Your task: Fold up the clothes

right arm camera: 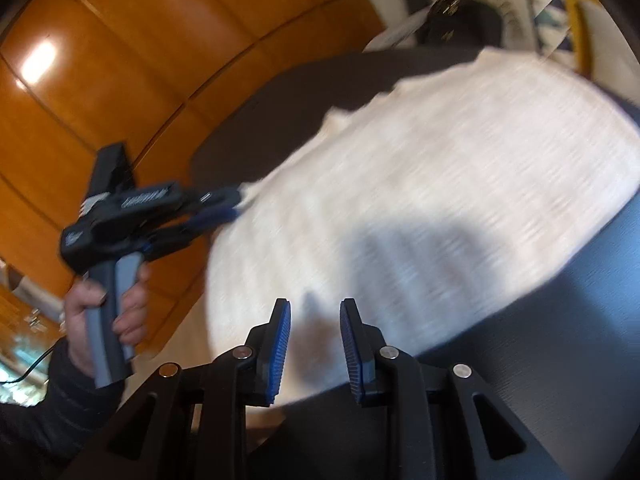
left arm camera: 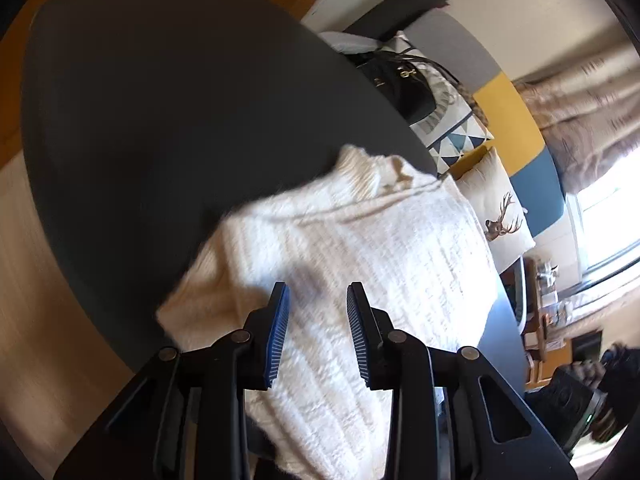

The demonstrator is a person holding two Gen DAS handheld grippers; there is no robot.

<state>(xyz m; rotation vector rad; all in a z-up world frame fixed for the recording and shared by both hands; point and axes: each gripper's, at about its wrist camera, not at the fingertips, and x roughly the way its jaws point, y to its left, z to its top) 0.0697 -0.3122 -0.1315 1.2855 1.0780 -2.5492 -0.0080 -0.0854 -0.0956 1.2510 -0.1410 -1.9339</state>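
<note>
Left wrist view first: the left gripper hangs over a cream knit sweater with its blue pads a narrow gap apart and nothing pinched between them. The sweater is lying folded on a dark grey table, toward the table's right edge, ribbed collar pointing away from the camera. Past that edge there's a black handbag, a triangle-pattern cushion and a deer cushion.

Right wrist view is pretty smeared. The right gripper sits above the near edge of the same sweater, fingers slightly apart, no cloth in them. Over on the left a hand holds the other gripper by its grey handle, its tips right at the sweater's left edge; too blurry to tell if they touch it. Orange wood panelling is behind it.
</note>
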